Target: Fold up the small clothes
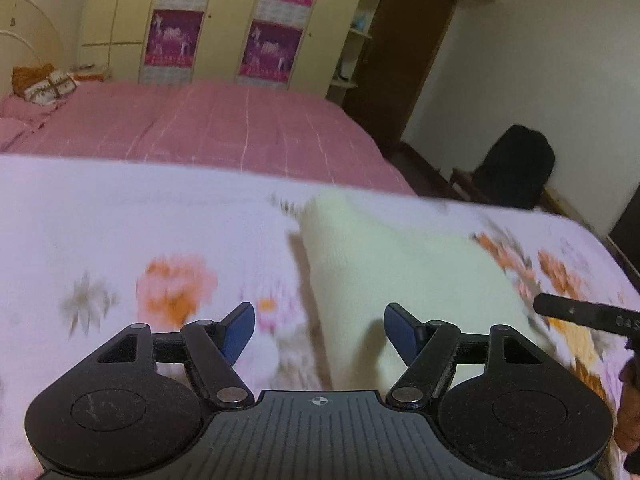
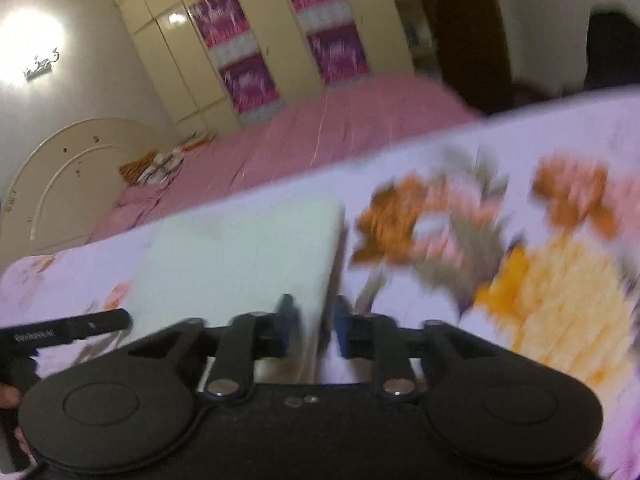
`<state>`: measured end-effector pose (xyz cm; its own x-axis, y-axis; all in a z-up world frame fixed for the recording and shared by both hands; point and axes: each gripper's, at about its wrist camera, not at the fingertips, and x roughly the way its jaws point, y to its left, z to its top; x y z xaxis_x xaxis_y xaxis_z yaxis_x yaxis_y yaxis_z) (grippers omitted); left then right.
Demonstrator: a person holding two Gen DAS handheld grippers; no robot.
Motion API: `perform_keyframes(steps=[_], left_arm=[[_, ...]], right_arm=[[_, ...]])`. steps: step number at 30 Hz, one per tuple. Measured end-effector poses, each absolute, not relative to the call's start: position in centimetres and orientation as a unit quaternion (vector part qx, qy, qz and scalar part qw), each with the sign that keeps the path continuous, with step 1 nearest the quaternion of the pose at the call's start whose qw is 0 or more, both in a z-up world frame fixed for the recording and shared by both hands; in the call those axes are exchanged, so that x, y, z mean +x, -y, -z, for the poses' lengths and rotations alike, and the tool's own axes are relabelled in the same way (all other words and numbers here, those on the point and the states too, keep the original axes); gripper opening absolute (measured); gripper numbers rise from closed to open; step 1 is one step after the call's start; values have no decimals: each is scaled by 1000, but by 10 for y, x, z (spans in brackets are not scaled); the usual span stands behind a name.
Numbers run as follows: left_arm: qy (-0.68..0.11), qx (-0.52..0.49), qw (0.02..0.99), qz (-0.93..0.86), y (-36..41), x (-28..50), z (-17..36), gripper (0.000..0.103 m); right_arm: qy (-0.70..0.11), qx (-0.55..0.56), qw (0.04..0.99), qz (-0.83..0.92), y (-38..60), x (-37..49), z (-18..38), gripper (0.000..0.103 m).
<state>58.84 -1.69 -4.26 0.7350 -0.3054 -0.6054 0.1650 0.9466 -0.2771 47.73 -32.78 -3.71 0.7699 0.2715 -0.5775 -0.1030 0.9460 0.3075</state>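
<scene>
A pale cream folded cloth (image 1: 404,264) lies on a floral blanket (image 1: 120,240). My left gripper (image 1: 319,330) is open over the cloth's near left edge, with nothing between its blue pads (image 1: 240,330). In the right wrist view the same cloth (image 2: 244,248) lies ahead and to the left. My right gripper (image 2: 314,326) has its jaws a narrow gap apart, astride the cloth's near right edge. Motion blur hides whether the pads pinch the fabric. Part of the other gripper shows at the edge of each view (image 1: 588,314) (image 2: 68,328).
The blanket covers a surface in front of a bed with a pink checked cover (image 1: 208,120). Pillows (image 1: 40,80) lie at its head. A cream wardrobe (image 1: 224,20), a dark door (image 1: 404,48) and a black chair (image 1: 516,164) stand behind.
</scene>
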Motion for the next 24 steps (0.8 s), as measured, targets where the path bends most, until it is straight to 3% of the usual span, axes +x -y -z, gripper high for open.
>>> perform_keyframes(steps=[8,10,16,24], left_arm=[[-362,-90,920,120,40,646,49,71],[-378,-101,915,97,38,652,60,89],[-373,-118,916,91,30,644,65,90],[-365,-96,917,133,30,593,61,90]], right_arm=[[-329,53,933,-138,281,532,34,25],[-346,17,927,-144,269,542,42,22],[-368,28,921,-122,279,552,51,18],[-341,54,930,-125,293,493,35,39]])
